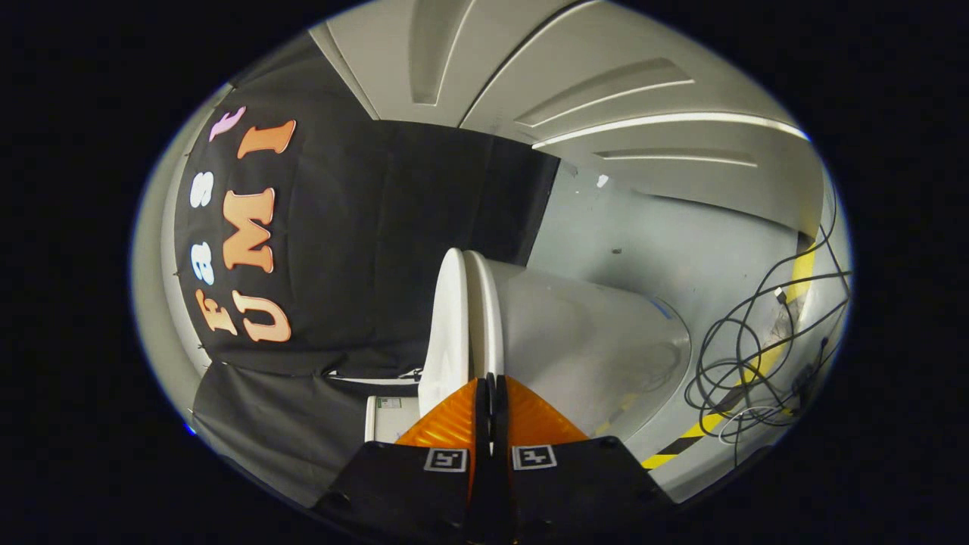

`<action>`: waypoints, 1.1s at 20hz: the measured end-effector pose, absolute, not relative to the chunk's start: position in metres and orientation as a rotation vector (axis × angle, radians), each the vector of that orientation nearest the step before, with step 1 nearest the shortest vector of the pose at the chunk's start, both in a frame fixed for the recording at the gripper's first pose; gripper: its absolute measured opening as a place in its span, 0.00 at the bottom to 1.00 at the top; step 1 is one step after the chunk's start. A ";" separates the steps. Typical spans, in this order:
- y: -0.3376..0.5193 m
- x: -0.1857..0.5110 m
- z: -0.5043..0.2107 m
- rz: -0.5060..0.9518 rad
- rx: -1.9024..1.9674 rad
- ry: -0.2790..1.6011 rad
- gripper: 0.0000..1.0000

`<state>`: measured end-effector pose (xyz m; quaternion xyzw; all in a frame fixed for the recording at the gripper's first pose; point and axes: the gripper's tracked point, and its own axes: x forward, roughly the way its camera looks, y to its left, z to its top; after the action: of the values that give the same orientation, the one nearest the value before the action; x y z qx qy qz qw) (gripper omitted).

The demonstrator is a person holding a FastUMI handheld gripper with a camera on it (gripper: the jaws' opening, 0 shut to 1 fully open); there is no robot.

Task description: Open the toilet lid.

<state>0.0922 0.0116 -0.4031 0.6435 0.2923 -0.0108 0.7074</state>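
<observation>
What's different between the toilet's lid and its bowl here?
The lid is a thin flat slab; the bowl is bulky and rounded. The lid looks bright white; the bowl greyer. Both are smooth. The gripper has its fingers nearly together by the lid's edge.

Just ahead of the closed fingers of the gripper (pixel 490 382), the toilet lid (pixel 447 333) shows smooth, glossy white plastic, edge-on. Beside it, the toilet bowl (pixel 590 333) gleams like glazed ceramic, softly reflective. The fingers (pixel 448 424) carry a ribbed, slightly shiny texture. Beyond them hangs matt black cloth (pixel 363 250), faintly creased. Off to the bowl's side, thin rubbery cables (pixel 746 356) tangle on a smooth, dull grey floor (pixel 666 242).
</observation>
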 end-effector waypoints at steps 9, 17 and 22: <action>0.016 0.095 -0.397 -0.069 1.376 0.668 0.08; 0.025 0.108 -0.327 0.011 1.123 0.605 0.08; 0.018 0.144 -0.285 -0.134 0.852 0.452 0.08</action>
<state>0.1445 0.0181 -0.2852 0.4092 0.2170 -0.0643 0.8839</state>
